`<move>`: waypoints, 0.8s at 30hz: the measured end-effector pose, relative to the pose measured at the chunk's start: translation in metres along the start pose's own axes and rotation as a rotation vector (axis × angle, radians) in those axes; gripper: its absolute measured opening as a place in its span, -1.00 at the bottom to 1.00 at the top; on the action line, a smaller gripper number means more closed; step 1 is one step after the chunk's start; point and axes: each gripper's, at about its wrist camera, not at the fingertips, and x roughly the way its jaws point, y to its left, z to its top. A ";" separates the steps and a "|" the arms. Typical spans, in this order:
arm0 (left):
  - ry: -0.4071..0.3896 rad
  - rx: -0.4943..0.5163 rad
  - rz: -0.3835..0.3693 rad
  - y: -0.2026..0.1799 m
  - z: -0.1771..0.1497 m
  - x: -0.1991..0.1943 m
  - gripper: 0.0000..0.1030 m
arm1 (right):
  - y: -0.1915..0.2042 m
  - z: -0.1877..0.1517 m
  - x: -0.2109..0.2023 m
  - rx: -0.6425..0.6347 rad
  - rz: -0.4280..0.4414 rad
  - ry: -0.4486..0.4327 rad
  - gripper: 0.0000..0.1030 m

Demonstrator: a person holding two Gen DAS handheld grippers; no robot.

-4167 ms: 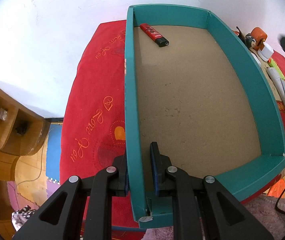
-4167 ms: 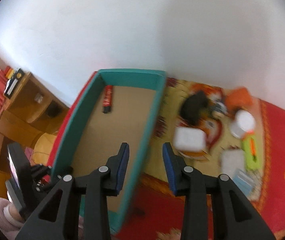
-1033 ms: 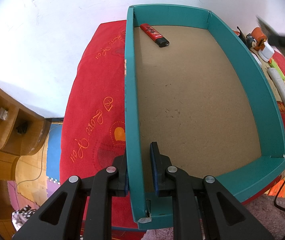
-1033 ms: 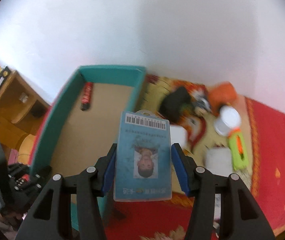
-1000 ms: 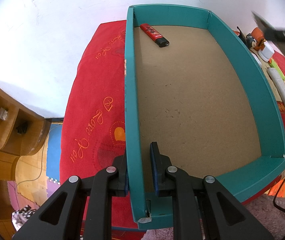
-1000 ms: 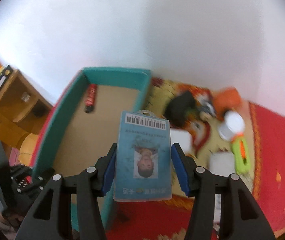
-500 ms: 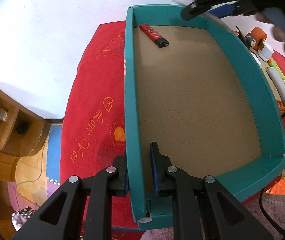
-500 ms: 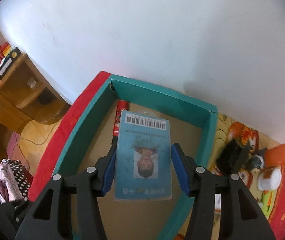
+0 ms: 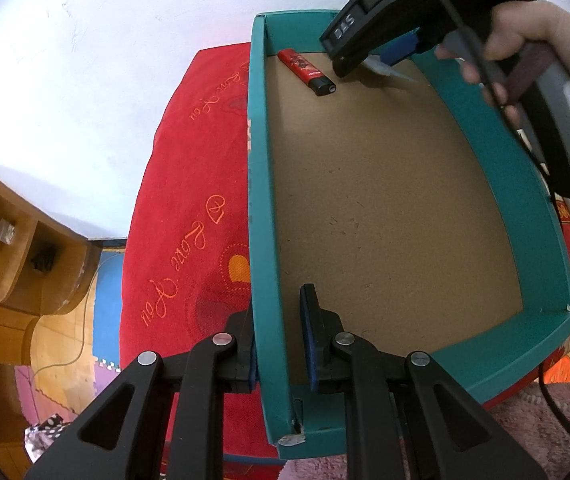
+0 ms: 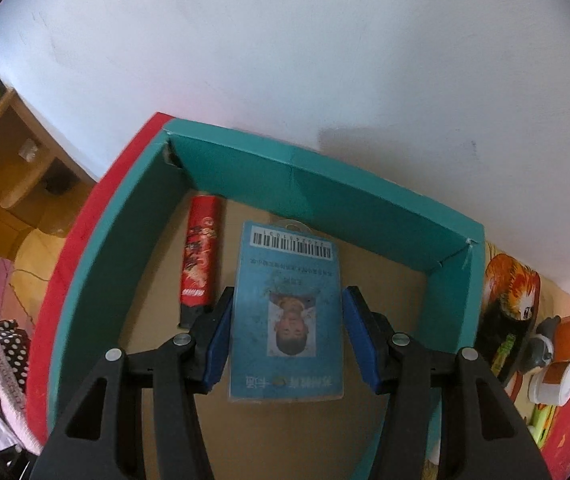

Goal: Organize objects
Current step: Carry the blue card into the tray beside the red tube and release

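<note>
**Meanwhile, a Card Hangs Over the Box**

Meanwhile, a white wall (image 10: 285, 60) fills the background, with a wooden shelf (image 9: 9, 248) at the left. A red cloth (image 9: 189, 208) with orange script covers the surface where the box (image 9: 263, 200) sits, teal-walled with a brown floor. The left gripper (image 9: 277, 336) is clamped tight on the box's left wall near the front corner, one finger outside and one inside. A hand (image 9: 545, 40) brings the right gripper (image 10: 287, 332) in over the box's far end, pointing steeply down; its blue pads pinch the long edges of a blue card (image 10: 287, 312) bearing a barcode and a photo, held above the floor near the far wall. A red lighter (image 10: 199, 256) with a black end lies on the floor just left of the card, by the far-left corner. Small items, an orange one and a white jar (image 10: 553, 382) among them, lie outside the box to the right.
</note>
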 end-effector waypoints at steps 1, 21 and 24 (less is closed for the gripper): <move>0.000 0.000 0.000 0.000 0.000 0.000 -0.66 | 0.001 0.000 0.004 -0.004 -0.009 0.005 0.02; -0.001 0.000 0.000 0.001 -0.001 0.000 -0.66 | -0.011 -0.008 -0.015 0.037 0.019 -0.053 0.28; -0.001 -0.001 -0.001 0.001 -0.001 0.000 -0.66 | -0.016 -0.012 -0.027 0.052 0.048 -0.069 0.28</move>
